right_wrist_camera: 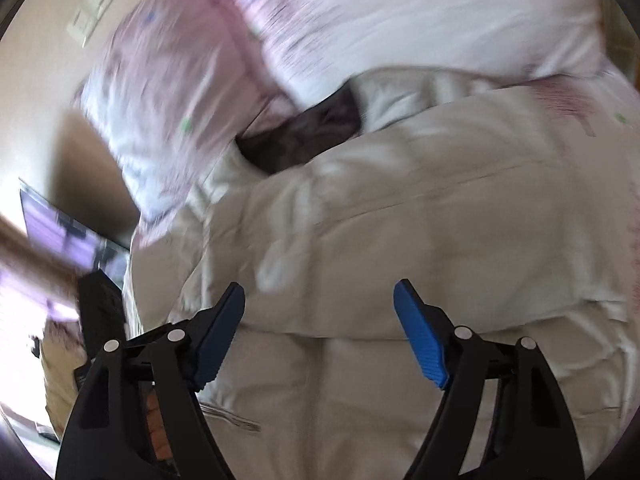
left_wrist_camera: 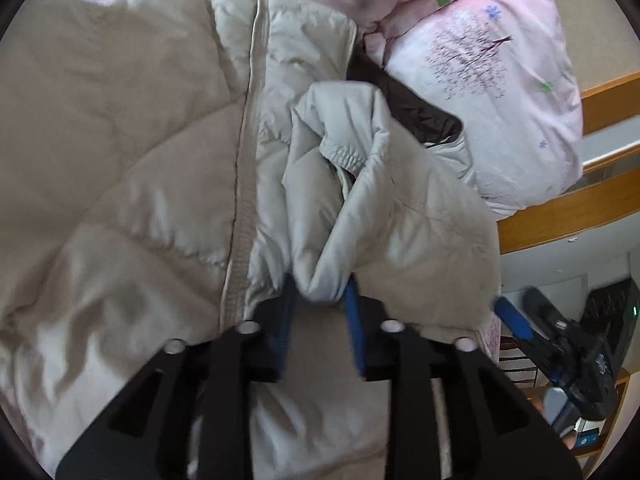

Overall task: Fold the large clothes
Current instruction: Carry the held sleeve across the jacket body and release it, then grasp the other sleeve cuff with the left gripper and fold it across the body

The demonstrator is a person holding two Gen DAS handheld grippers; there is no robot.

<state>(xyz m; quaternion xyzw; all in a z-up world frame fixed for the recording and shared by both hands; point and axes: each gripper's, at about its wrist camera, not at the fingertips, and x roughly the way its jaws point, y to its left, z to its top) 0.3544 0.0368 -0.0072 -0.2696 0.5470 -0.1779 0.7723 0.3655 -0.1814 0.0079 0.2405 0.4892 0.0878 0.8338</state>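
Observation:
A large beige puffer jacket (left_wrist_camera: 120,160) lies spread on the bed, its zipper running up the middle and its dark lining (left_wrist_camera: 424,116) showing at the collar. My left gripper (left_wrist_camera: 320,292) is shut on a bunched sleeve (left_wrist_camera: 344,200) with an elastic cuff, held over the jacket's right half. My right gripper (right_wrist_camera: 318,300) is open and empty above the jacket (right_wrist_camera: 420,240); the right wrist view is motion-blurred. The right gripper also shows in the left wrist view (left_wrist_camera: 520,320), off the jacket's lower right edge.
Pink floral pillows (left_wrist_camera: 488,80) and bedding lie just beyond the jacket's collar. A wooden bed frame (left_wrist_camera: 568,208) runs along the right. Beyond the bed edge are a screen (right_wrist_camera: 60,232), a dark object (right_wrist_camera: 100,312) and wall switches (right_wrist_camera: 94,4).

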